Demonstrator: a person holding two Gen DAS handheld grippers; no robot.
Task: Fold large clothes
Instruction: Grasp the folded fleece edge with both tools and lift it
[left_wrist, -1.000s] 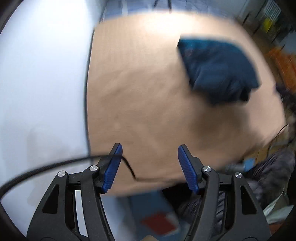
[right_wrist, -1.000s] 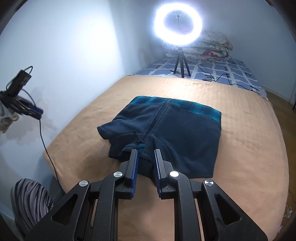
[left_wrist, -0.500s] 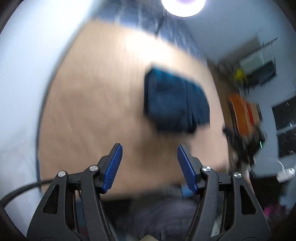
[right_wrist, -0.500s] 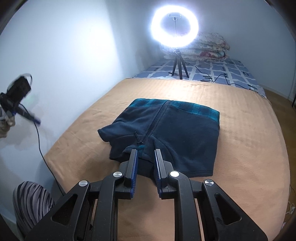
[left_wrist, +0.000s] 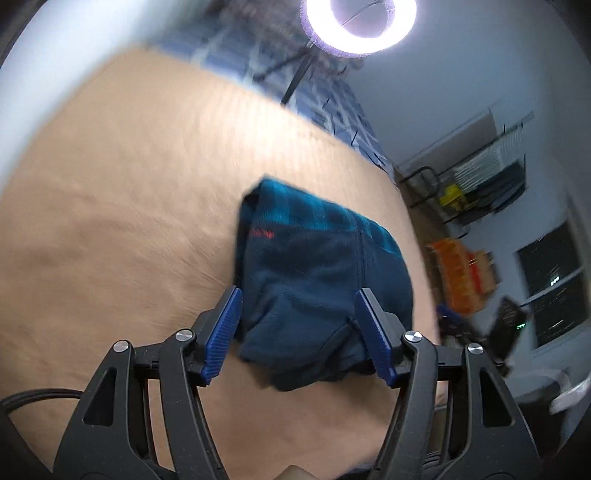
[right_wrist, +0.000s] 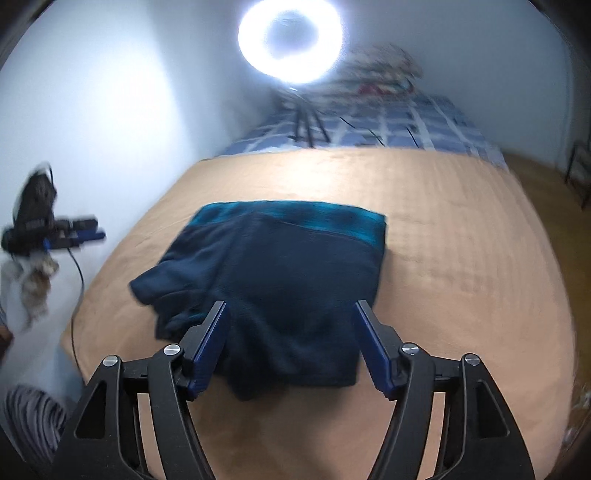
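Since the earlier frame, right tongs (right_wrist: 290, 345) had spread from a pinch on the garment's near hem to a wide gape, gripping nothing; left tongs (left_wrist: 299, 334) had swung from off the bed's left edge to face the garment. Left tongs: blue-padded fingers wide apart, empty, framing the garment's near edge; contact with the cloth could not be told. Folded dark navy fleece garment with teal plaid band (right_wrist: 280, 273): lying flat on the tan blanket-covered bed (right_wrist: 461, 258), roughly central, teal band at the far edge, one rumpled flap jutting toward the left. Small red mark on the fleece (left_wrist: 261, 233). Beyond: blue-and-white checked bedding (right_wrist: 406, 129), then lit white ring light on a black tripod (right_wrist: 290, 37) against the wall.
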